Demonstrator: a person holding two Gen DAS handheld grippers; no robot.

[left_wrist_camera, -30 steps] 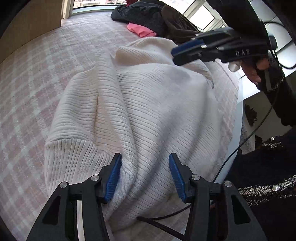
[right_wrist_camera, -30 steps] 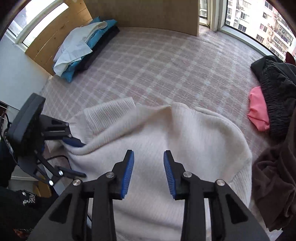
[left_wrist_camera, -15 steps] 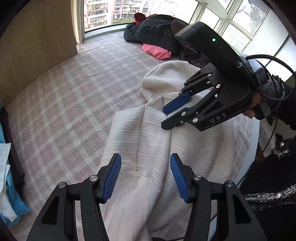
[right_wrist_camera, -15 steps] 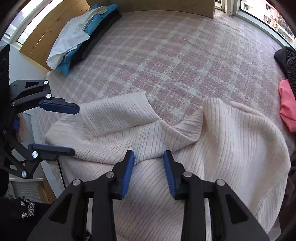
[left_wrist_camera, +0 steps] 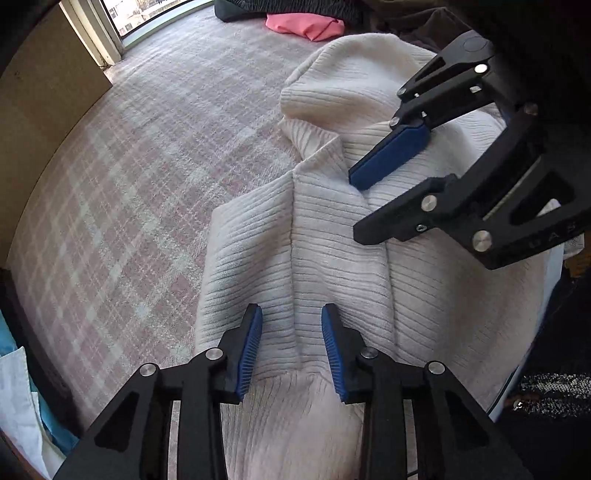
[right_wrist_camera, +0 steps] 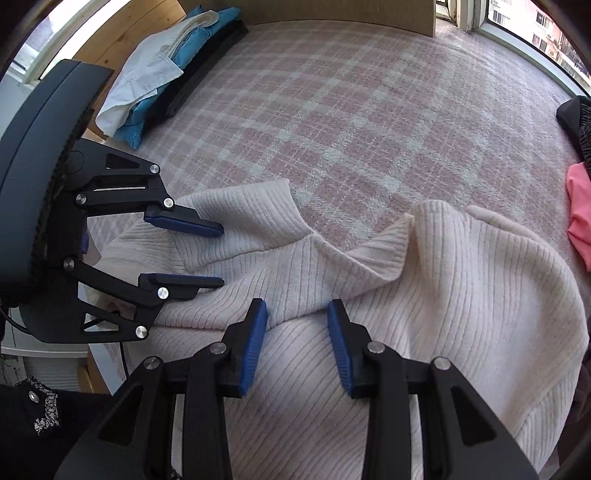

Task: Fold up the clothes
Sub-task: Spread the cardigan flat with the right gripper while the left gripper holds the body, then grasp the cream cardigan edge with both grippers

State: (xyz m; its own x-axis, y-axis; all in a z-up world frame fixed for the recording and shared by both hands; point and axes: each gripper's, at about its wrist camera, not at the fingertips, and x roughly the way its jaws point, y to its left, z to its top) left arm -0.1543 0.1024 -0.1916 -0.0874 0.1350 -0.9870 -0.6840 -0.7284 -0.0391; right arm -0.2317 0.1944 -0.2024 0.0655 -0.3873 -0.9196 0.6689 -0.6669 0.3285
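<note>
Holding both grippers spread over the cloth, we grasp nothing: the left gripper (left_wrist_camera: 291, 334) hangs with its blue pads apart above a ridge of the cream sweater (left_wrist_camera: 332, 240), and the right gripper (right_wrist_camera: 297, 334) is likewise released, its pads straddling a fold near the collar. In the left view the right gripper (left_wrist_camera: 373, 206) comes in from the far right, its blue pad (left_wrist_camera: 391, 155) close over the knit; we cannot tell whether it touches. The sweater (right_wrist_camera: 424, 295) lies rumpled at the near edge of the pink plaid bedcover (right_wrist_camera: 351, 122). At far left a stack of blue and white clothes (right_wrist_camera: 162, 74) rests by the wooden board. At far right lie a pink garment (left_wrist_camera: 306, 27) and dark clothes (right_wrist_camera: 580, 122).
</note>
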